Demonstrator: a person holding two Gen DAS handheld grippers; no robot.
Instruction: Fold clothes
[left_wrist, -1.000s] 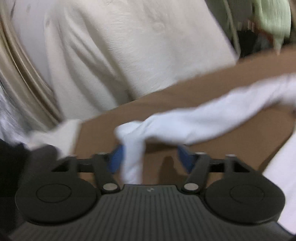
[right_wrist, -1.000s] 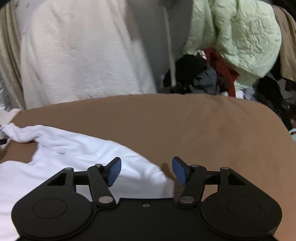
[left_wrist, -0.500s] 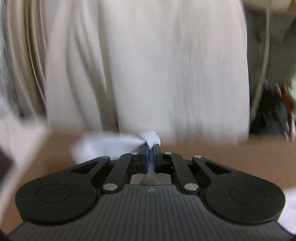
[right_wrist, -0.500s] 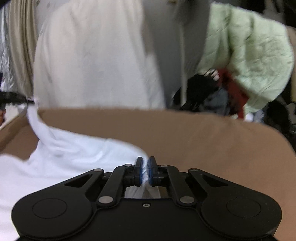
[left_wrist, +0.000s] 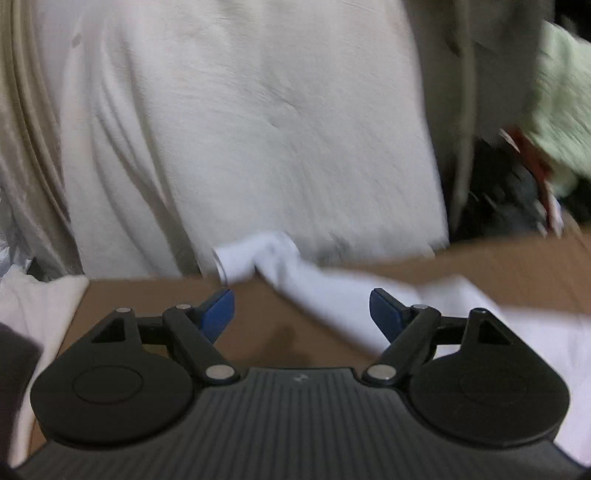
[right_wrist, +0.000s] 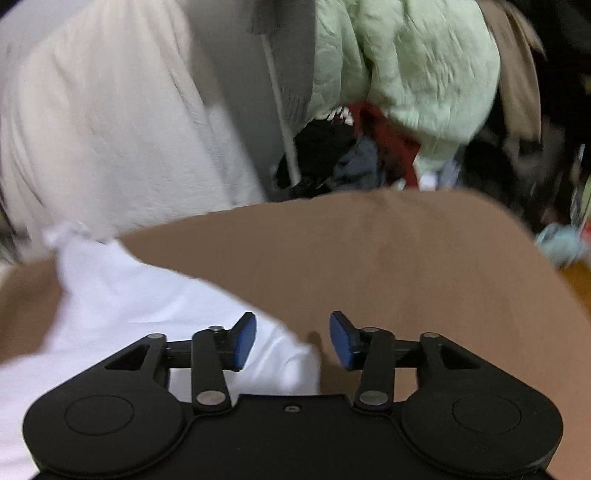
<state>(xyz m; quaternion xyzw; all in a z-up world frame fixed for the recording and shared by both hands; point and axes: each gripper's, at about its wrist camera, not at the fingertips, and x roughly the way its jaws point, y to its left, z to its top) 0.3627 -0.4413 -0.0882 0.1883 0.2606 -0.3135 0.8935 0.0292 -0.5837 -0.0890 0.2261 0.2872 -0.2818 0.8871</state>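
The left gripper (left_wrist: 302, 309) stood wide, its jaws opening, with its blue pads (left_wrist: 218, 314) clear of any cloth. A sleeve of the white garment (left_wrist: 332, 295) ran across the brown table (left_wrist: 155, 299) beyond and between the fingers, its cuffed end lying at the far edge of the table, just left of the middle, but neither pad pressed on it. The right gripper (right_wrist: 292, 339) stood about half open, its jaws opening as well. The white garment (right_wrist: 147, 306) lay spread over the near left part of the brown table (right_wrist: 369, 258), and its near right edge passed under the left finger; the gap between the pads showed mostly bare table with the garment's rim at its left side, nothing gripped. Behind the table hung a cream cloth (right_wrist: 99, 129), and to the far right lay a pale green quilted garment (right_wrist: 406, 66) over a dark heap of clothes (right_wrist: 332, 147).
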